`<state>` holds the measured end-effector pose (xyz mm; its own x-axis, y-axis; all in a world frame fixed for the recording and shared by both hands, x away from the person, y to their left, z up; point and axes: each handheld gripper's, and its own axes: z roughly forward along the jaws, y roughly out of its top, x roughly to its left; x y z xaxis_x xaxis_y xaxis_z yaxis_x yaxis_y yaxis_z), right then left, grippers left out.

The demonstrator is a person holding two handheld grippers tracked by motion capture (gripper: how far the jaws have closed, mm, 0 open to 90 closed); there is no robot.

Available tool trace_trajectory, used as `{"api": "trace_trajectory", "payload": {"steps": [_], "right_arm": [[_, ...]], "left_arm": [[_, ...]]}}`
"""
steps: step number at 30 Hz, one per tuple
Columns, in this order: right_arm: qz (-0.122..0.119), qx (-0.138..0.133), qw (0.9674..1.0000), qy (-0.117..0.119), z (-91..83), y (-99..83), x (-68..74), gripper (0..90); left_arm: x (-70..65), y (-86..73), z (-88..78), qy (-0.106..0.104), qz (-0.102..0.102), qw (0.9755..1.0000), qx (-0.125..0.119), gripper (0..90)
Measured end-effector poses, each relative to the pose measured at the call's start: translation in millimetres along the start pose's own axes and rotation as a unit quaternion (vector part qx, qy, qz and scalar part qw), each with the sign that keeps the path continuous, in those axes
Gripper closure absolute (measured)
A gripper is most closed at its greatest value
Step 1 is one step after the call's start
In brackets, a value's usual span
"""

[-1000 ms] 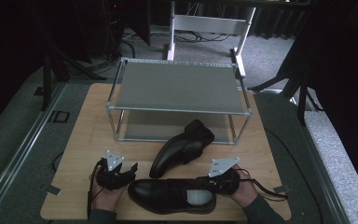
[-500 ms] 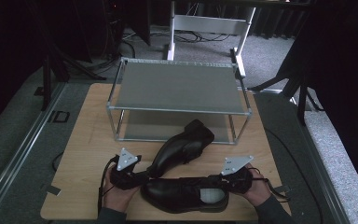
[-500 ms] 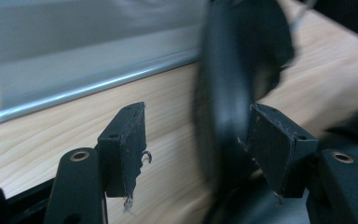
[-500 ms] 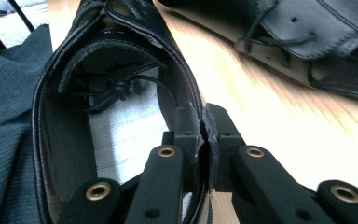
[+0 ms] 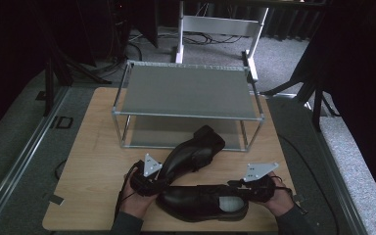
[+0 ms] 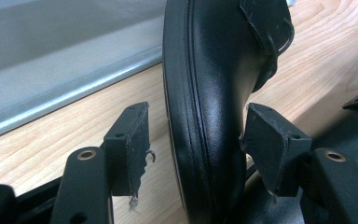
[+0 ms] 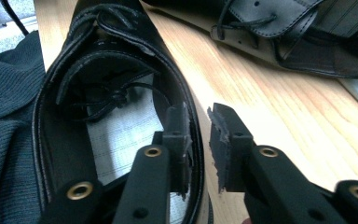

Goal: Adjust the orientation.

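Two black leather lace-up shoes lie on the wooden table (image 5: 93, 161). The near shoe (image 5: 200, 200) runs along the front edge, toe to the left. The far shoe (image 5: 196, 149) lies slantwise, its heel by the rack. My left gripper (image 5: 159, 181) straddles the far shoe's toe (image 6: 209, 70); its jaws have just been closing, and the left pad (image 6: 130, 135) still stands clear of the leather. My right gripper (image 5: 243, 191) straddles the near shoe's heel rim (image 7: 193, 116), one jaw inside the shoe and one outside. Its jaws have just been opening, and a gap shows beside the rim.
A two-tier metal rack (image 5: 186, 93) with grey shelves stands across the back of the table, its lower shelf (image 6: 51, 93) just beyond the far shoe. A dark ribbed sleeve (image 7: 4, 140) lies beside the near shoe. Bare wood stretches left of the shoes.
Both hands and the near shoe have shifted right along the front edge. The left gripper has come up against the far shoe's toe.
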<state>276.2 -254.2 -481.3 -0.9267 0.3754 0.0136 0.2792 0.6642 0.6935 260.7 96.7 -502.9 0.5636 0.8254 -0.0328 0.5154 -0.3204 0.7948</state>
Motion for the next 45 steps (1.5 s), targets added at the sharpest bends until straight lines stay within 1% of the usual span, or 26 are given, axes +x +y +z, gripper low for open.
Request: {"api": "trace_trajectory", "payload": {"steps": [1, 2, 3, 5, 6, 7, 9, 10, 11, 12, 13, 14, 15, 16, 17, 18, 19, 20, 22, 24, 28, 33, 38, 41, 44, 45], "right_arm": [[0.000, 0.000, 1.0000, 0.000, 0.0, 0.0, 0.0, 75.0], [-0.002, -0.007, 1.0000, -0.006, -3.5, 0.3, 0.3, 68.4], [-0.002, -0.007, 1.0000, -0.006, -3.5, 0.3, 0.3, 68.4], [-0.005, -0.016, 0.9998, -0.006, -9.5, 0.7, 0.3, 61.9], [-0.005, -0.024, 0.9997, -0.007, -13.4, 1.0, 0.1, 61.1], [-0.007, -0.046, 0.9989, -0.006, -22.2, 1.7, -2.5, 58.7], [0.003, -0.074, 0.9972, -0.007, -29.5, 3.0, -8.8, 57.5], [0.003, -0.074, 0.9972, -0.007, -29.5, 3.0, -8.8, 57.5], [0.014, -0.093, 0.9954, -0.021, -31.4, 5.1, -17.6, 56.2], [0.014, -0.093, 0.9954, -0.021, -31.4, 5.1, -17.6, 56.2], [0.023, -0.094, 0.9945, -0.040, -27.0, 8.7, -27.8, 55.7], [0.023, -0.094, 0.9945, -0.040, -27.0, 8.7, -27.8, 55.7], [0.022, -0.099, 0.9934, -0.053, -18.2, 14.0, -35.4, 55.4], [0.022, -0.099, 0.9934, -0.053, -18.2, 14.0, -35.4, 55.4], [0.023, -0.100, 0.9931, -0.057, -6.1, 19.7, -42.6, 53.0], [0.023, -0.100, 0.9931, -0.057, -6.1, 19.7, -42.6, 53.0], [0.023, -0.096, 0.9933, -0.060, 6.8, 24.4, -49.4, 52.1], [0.023, -0.096, 0.9933, -0.060, 6.8, 24.4, -49.4, 52.1], [0.019, -0.092, 0.9933, -0.068, 20.7, 28.9, -55.6, 51.6], [0.018, -0.093, 0.9931, -0.069, 29.4, 31.3, -59.6, 51.3], [0.009, -0.086, 0.9941, -0.065, 42.1, 35.0, -63.6, 50.0], [0.000, -0.076, 0.9956, -0.055, 55.4, 37.3, -66.0, 47.1], [-0.006, -0.065, 0.9971, -0.038, 65.0, 36.9, -68.9, 44.8], [-0.020, -0.049, 0.9983, -0.025, 77.3, 37.4, -72.8, 43.2], [-0.017, -0.044, 0.9987, -0.021, 85.7, 37.4, -76.3, 42.3], [-0.016, -0.048, 0.9986, -0.015, 87.3, 37.6, -77.1, 42.3]], "left_arm": [[0.1, 0.1, 0.0, 0.000, 0.000, 1.0000, 0.000, 41.4], [0.4, 0.5, 0.2, 0.000, 0.001, 1.0000, -0.001, 42.0], [0.4, 0.5, 0.2, 0.000, 0.001, 1.0000, -0.001, 42.2], [1.1, 1.3, 0.1, 0.001, -0.001, 1.0000, -0.002, 43.3], [1.7, 1.9, 0.1, 0.003, -0.002, 1.0000, -0.004, 43.3], [2.6, 2.5, 0.1, 0.003, -0.003, 1.0000, -0.004, 43.9], [4.3, 3.6, 0.6, 0.002, -0.003, 1.0000, -0.004, 44.0], [5.0, 4.1, 1.2, -0.001, -0.005, 1.0000, -0.004, 44.0], [5.8, 4.5, 1.9, -0.003, -0.006, 1.0000, -0.004, 44.2], [5.7, 4.9, 2.5, -0.002, -0.006, 1.0000, -0.005, 44.2], [5.1, 5.8, 3.9, -0.001, -0.006, 1.0000, -0.004, 45.1], [5.1, 5.8, 3.9, -0.001, -0.006, 1.0000, -0.004, 45.2], [4.3, 6.2, 4.8, -0.001, -0.007, 1.0000, -0.005, 45.5], [3.5, 6.6, 5.4, 0.000, -0.006, 1.0000, -0.004, 45.5], [2.6, 6.9, 6.7, -0.001, -0.005, 1.0000, -0.004, 46.3], [1.8, 7.4, 7.9, 0.000, -0.004, 1.0000, -0.003, 46.3], [0.8, 8.0, 9.7, 0.000, -0.004, 1.0000, -0.002, 45.9], [0.8, 8.0, 9.7, 0.000, -0.004, 1.0000, -0.002, 45.8], [1.5, 8.3, 10.5, 0.000, -0.007, 1.0000, -0.003, 45.9], [2.8, 8.1, 10.5, -0.001, -0.013, 0.9999, -0.005, 46.1], [5.1, 8.5, 10.9, -0.001, -0.022, 0.9997, -0.008, 46.2], [6.1, 9.6, 10.7, 0.005, -0.018, 0.9998, -0.008, 45.9], [8.8, 10.0, 10.1, 0.012, -0.025, 0.9995, -0.012, 45.4], [10.9, 10.0, 9.4, 0.018, -0.031, 0.9993, -0.014, 44.6], [12.2, 9.5, 9.2, 0.020, -0.034, 0.9991, -0.016, 44.2], [12.3, 9.5, 8.9, 0.023, -0.035, 0.9990, -0.016, 44.0]]}}
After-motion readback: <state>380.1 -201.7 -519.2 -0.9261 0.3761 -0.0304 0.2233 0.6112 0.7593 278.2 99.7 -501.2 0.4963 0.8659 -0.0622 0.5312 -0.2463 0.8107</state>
